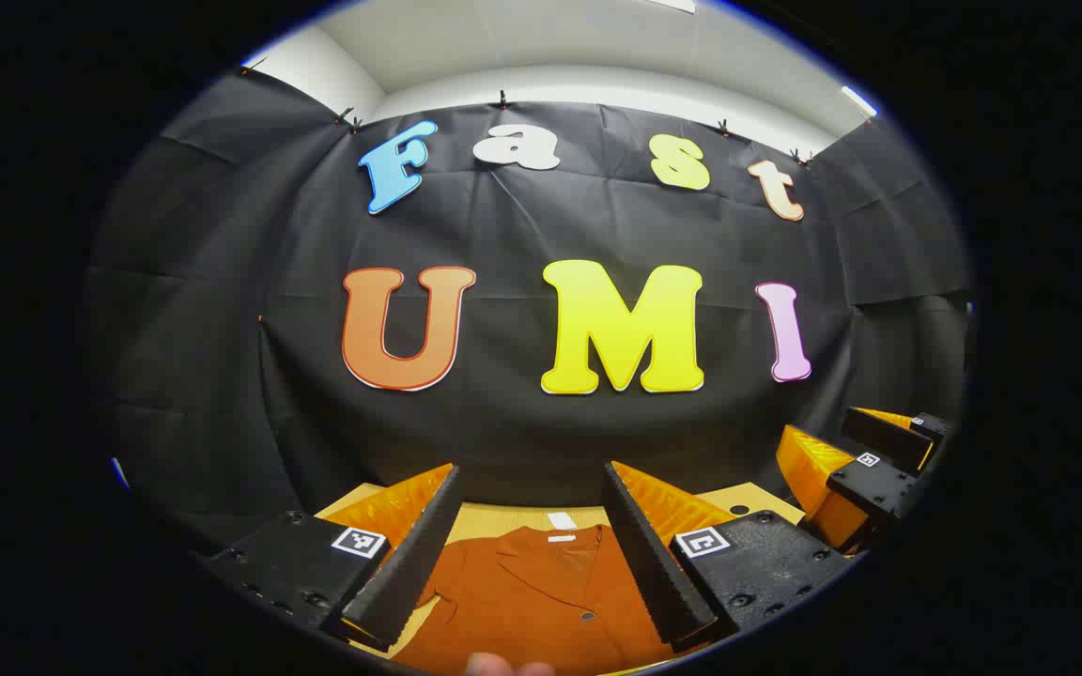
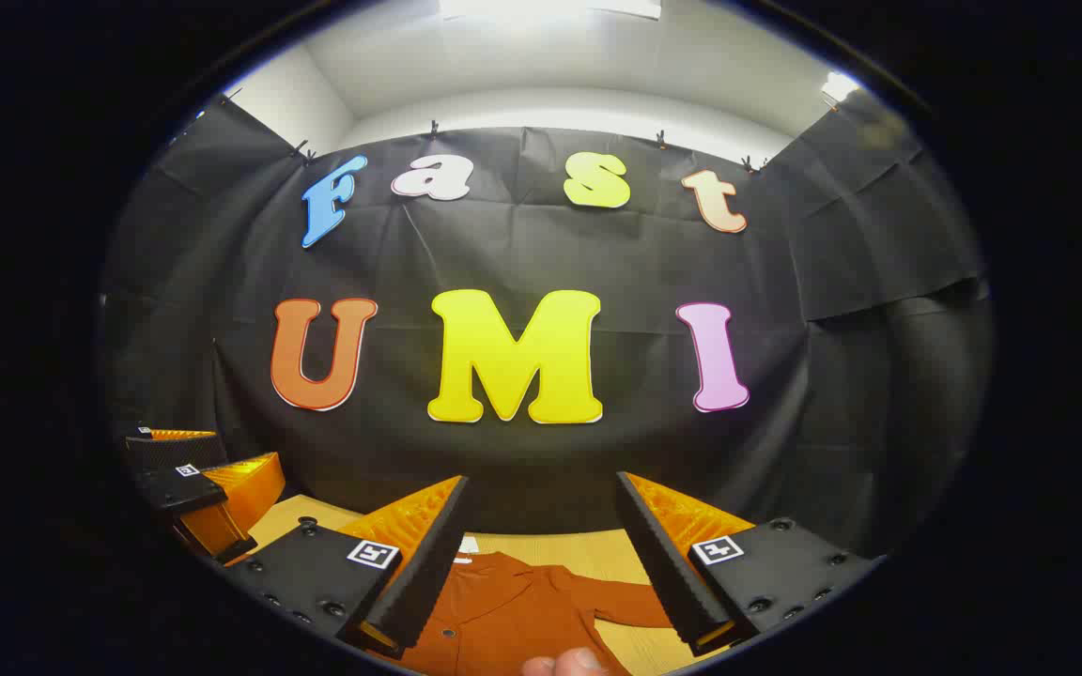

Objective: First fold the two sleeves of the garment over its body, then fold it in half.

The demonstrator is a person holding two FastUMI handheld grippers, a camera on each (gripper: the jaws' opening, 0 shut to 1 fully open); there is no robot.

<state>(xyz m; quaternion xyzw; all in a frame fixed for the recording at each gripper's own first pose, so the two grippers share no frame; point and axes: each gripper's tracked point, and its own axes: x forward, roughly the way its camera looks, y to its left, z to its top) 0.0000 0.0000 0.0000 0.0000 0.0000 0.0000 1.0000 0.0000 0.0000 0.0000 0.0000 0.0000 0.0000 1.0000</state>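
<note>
Rust-orange garment (image 1: 541,591) spread flat on the pale wooden counter (image 1: 485,516), collar toward the booth wall, sleeves not yet folded by the look of it.

Left of the garment's middle: left hand-held gripper (image 1: 532,554) raised above it, jaws wide, empty. Right of that: right hand-held gripper (image 2: 541,563), also raised, jaws wide and empty, one sleeve (image 2: 626,606) stretched out sideways from the body beneath it.

Probably light, soft, limp cloth, likely to sag and crease when lifted; no stiffness to rely on. Best taken at a sleeve cuff or shoulder seam, pinching only the top layer, then carried low across the body.
</note>
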